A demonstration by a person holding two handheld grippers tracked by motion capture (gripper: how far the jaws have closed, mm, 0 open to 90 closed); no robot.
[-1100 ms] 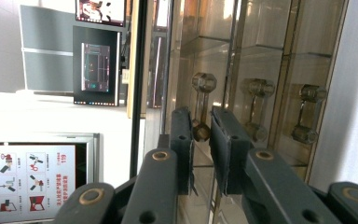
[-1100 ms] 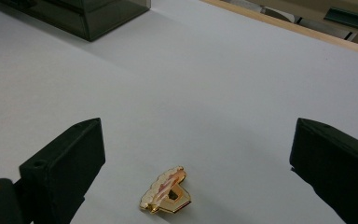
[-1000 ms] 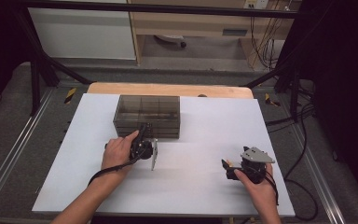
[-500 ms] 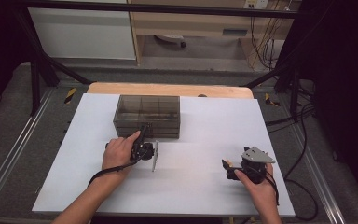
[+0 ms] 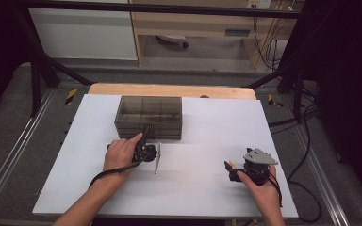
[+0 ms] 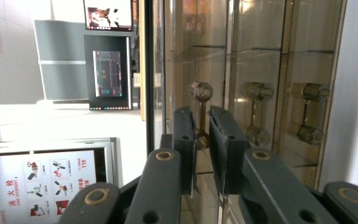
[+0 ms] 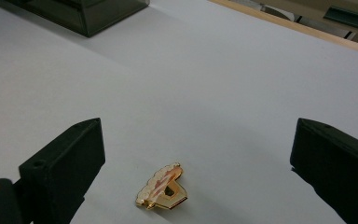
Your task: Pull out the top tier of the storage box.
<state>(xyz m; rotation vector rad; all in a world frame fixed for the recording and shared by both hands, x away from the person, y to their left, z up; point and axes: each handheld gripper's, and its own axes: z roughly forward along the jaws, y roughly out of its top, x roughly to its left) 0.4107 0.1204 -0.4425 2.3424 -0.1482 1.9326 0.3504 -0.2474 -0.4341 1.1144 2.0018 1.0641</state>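
Your left gripper [image 5: 147, 151] is sitting at the front face of the smoked drawer box [image 5: 149, 116], jaws drawn narrow and pressing on the leftmost knob handle [image 6: 201, 112]. The left gripper view is showing this grip; the high view is hiding the handle behind your left hand [image 5: 120, 154]. Two more handles [image 6: 257, 112] are standing beside the held one. Your right gripper [image 5: 239, 170] is resting well apart from the box, toward the white sheet's [image 5: 202, 132] near right corner, jaws spread wide around nothing. Its own view is showing a small gold pin [image 7: 163, 188] lying on the sheet between the jaws, touching neither. Between box and right gripper, bare sheet is lying open. Drawer contents are too dark to make out.
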